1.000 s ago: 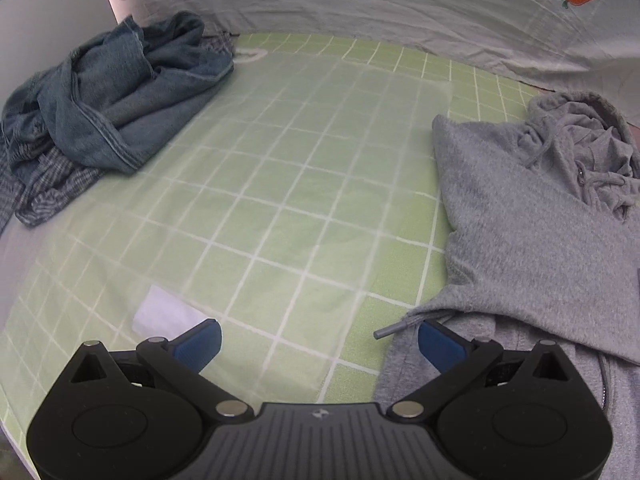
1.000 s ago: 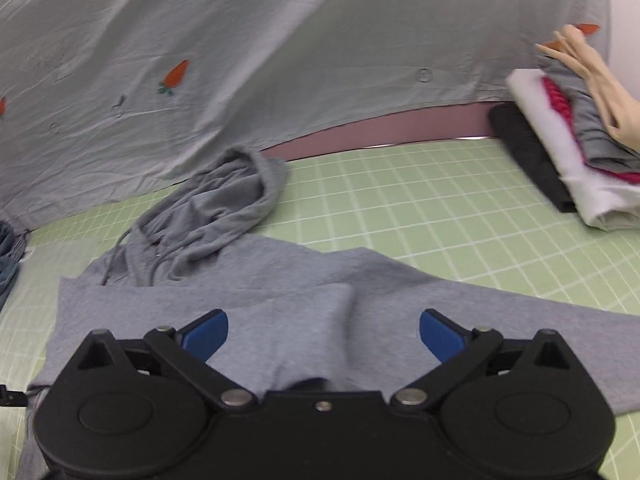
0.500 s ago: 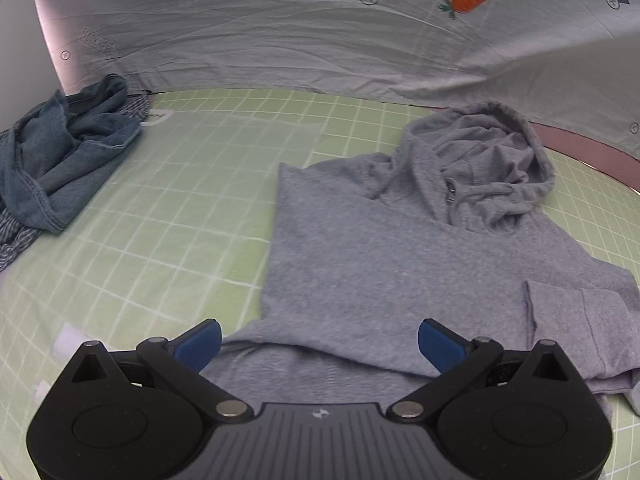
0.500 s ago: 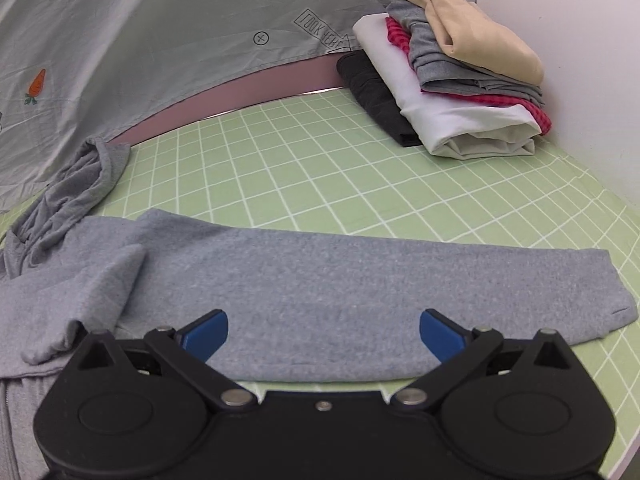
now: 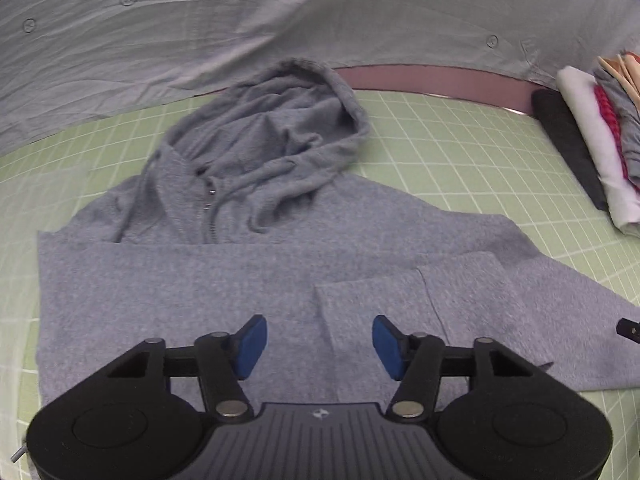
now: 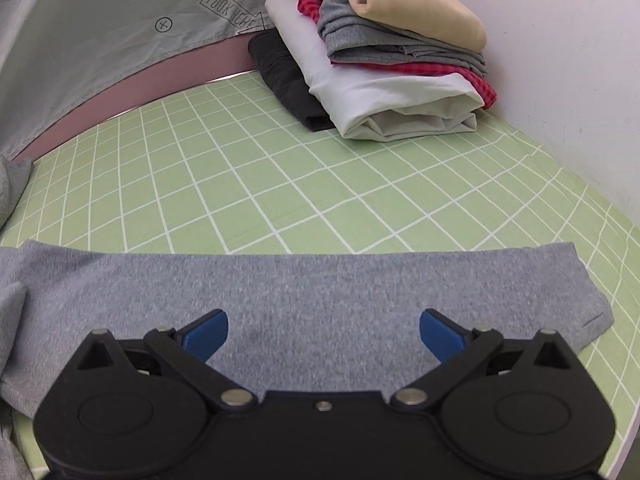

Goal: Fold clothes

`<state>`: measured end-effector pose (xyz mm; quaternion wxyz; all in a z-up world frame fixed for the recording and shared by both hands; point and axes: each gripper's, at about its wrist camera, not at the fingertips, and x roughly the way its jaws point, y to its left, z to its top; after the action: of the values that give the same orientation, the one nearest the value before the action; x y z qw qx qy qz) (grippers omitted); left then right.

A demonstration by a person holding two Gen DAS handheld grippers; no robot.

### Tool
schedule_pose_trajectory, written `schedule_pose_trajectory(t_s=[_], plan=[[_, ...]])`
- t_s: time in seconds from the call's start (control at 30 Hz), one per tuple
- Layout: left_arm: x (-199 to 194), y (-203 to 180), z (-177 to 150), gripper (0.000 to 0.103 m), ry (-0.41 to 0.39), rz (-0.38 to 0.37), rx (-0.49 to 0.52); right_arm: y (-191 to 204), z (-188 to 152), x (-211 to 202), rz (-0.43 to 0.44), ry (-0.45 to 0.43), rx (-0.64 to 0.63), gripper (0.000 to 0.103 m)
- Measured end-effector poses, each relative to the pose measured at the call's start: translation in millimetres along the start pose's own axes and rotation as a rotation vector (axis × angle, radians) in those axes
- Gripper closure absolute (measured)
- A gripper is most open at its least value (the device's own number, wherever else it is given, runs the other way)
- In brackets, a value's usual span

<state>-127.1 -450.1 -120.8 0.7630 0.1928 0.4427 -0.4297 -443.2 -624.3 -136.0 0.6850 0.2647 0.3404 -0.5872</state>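
Hoodie (image 5: pixel 280 264) flat on mat (image 5: pixel 460 152), filling frame centre in left view; hood (image 5: pixel 272 128) toward top, sheet (image 5: pixel 120 48) behind it. Sleeve (image 6: pixel 320 292) stretched across lower frame in right view. Clothes stack (image 6: pixel 384 60) on mat, upper right, against wall (image 6: pixel 560 60). Left tool (image 5: pixel 318 340) above hoodie, right tool (image 6: pixel 323 334) above sleeve.

The hoodie (image 5: pixel 224 280) was soft heathered grey knit, matt and a bit fuzzy. The green mat (image 6: pixel 304 200) looked smooth. At 1 o'clock, the folded pile (image 6: pixel 384 64) was all cloth; the gripper pads (image 6: pixel 208 334) looked like matt blue rubber.
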Motion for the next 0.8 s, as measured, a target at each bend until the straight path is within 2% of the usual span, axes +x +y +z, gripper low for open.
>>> schedule_pose_trajectory(t_s=[0.1, 0.17, 0.27, 0.43, 0.53, 0.67, 0.8], plan=[[12, -3, -2, 0.067, 0.042, -0.028, 0.01, 3, -5, 6, -0.001, 0.028, 0.005, 0.0], [17, -2, -3, 0.084, 0.051, -0.049, 0.011, 6, -8, 8, -0.004, 0.04, -0.006, 0.0], [17, -3, -3, 0.096, 0.039, -0.065, 0.029, 6, -10, 8, 0.001, 0.039, 0.01, 0.0], [7, 3, -4, 0.098, 0.004, -0.068, 0.03, 6, -10, 8, 0.001, 0.038, 0.004, 0.0], [-8, 16, -3, 0.098, -0.03, -0.021, 0.026, 7, -10, 7, -0.002, 0.037, -0.004, 0.0], [-34, 51, -2, 0.098, -0.076, 0.105, 0.0, 7, -10, 7, 0.001, 0.036, -0.012, 0.0], [-50, 97, -4, 0.098, -0.075, 0.259, -0.057, 6, -10, 7, 0.003, 0.036, -0.003, 0.0]])
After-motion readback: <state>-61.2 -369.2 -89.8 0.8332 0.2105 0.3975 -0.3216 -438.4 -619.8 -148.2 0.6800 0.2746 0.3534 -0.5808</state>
